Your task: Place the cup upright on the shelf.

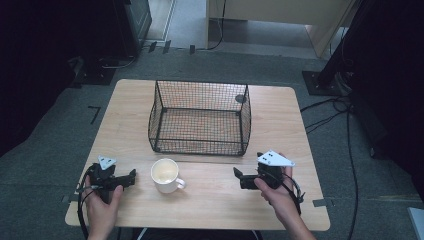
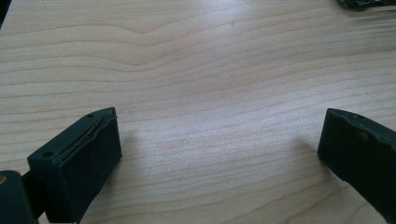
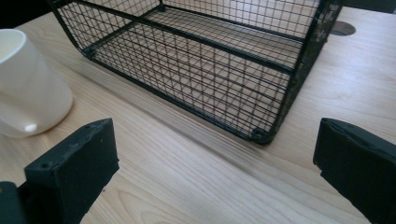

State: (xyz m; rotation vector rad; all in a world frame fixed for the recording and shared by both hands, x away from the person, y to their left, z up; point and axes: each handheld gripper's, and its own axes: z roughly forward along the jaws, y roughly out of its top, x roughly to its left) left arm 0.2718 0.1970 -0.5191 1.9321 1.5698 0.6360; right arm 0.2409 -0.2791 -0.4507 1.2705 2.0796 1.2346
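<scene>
With the white mug (image 1: 165, 175) standing upright on the tabletop (image 1: 215, 200) between both tools and just in front of the wire basket (image 1: 200, 117), high view reads as a staged start: mug central so either side can reach it, basket open-topped behind it as the likely drop spot (judgement). Mug handle points toward the person's right, which favours a right-side pick. Left tongs (image 1: 133, 176) and right tongs (image 1: 236, 173) both rest low near the front edge, tips aimed inward at the mug, forearms coming in from below, wrists roughly level.

Left gripper view: left tongs (image 2: 219, 135) spread wide, nothing between them, bare wood grain underneath. Held flat and close to the surface, pointing across the tabletop.

Right gripper view: right tongs (image 3: 215, 149) also spread wide and empty. Mug (image 3: 28, 84) sits off to the upper left, outside the gap; basket (image 3: 196, 60) corner lies straight ahead. Aim is on the basket, so the hand would need to swing toward the mug before closing.
</scene>
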